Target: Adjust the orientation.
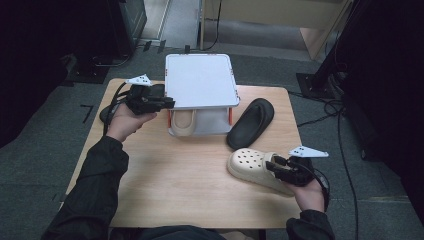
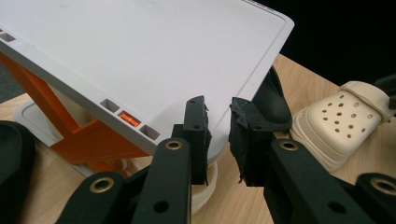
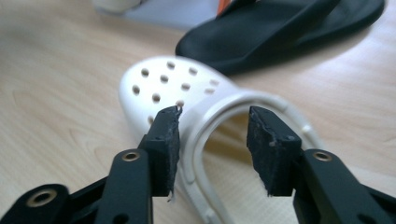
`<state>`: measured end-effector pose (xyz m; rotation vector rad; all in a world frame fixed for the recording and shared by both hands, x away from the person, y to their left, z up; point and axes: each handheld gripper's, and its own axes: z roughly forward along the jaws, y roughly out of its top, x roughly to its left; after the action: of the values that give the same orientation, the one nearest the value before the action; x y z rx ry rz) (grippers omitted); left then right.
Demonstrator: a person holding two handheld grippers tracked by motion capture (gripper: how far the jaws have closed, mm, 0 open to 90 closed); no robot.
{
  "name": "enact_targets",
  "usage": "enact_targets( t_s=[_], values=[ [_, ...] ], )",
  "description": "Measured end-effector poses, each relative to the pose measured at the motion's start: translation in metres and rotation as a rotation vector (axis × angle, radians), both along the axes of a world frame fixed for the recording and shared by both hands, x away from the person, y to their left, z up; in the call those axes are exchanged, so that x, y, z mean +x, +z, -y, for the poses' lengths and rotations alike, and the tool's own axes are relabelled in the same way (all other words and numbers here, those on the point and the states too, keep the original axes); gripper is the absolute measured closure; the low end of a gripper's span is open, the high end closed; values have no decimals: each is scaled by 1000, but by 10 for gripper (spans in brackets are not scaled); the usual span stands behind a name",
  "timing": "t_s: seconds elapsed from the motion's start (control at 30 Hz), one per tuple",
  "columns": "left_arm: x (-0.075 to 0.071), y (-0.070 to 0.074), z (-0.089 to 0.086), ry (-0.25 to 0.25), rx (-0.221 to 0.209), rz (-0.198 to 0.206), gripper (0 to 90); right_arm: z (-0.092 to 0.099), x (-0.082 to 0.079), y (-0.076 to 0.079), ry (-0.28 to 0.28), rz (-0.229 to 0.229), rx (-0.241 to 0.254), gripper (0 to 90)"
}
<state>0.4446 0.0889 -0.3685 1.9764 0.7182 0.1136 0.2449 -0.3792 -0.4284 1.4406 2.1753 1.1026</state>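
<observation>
A cream perforated clog (image 1: 250, 162) lies at the table's right front, toe pointing left. My right gripper (image 1: 272, 167) is open at its heel end. In the right gripper view the gripper (image 3: 215, 135) has one jaw on each side of the clog's (image 3: 163, 79) heel strap, without closing on it. My left gripper (image 1: 167, 103) is held at the front left corner of a white two-level rack (image 1: 200, 80) with orange legs. Its jaws (image 2: 219, 135) stand slightly apart, empty, just before the top shelf's edge (image 2: 140, 56). A second cream clog (image 1: 182, 122) sits on the rack's lower shelf.
A black slipper (image 1: 252, 121) lies right of the rack, just behind the front clog. Another black slipper (image 1: 107, 112) lies at the table's left edge behind my left hand. The wooden table (image 1: 175, 175) has bare room at its front centre. Cables run over the floor at right.
</observation>
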Motion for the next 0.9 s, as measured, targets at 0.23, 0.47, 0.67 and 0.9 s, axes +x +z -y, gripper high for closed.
enact_targets(
  t_s=[0.23, 0.47, 0.67, 0.9],
  values=[
    [0, 0, 0, -1, -3, 0, 769, -9, 7, -13, 48, -64, -6, 630],
    [1, 0, 0, -3, -2, 0, 770, -12, 12, -12, 18, -128, 75, 734],
    [1, 0, 0, -3, -2, 0, 771, -17, 13, -7, 28, -111, 74, 747],
    [1, 0, 0, -2, -3, 0, 770, -24, 17, 1, 29, -93, 85, 750]
  ],
)
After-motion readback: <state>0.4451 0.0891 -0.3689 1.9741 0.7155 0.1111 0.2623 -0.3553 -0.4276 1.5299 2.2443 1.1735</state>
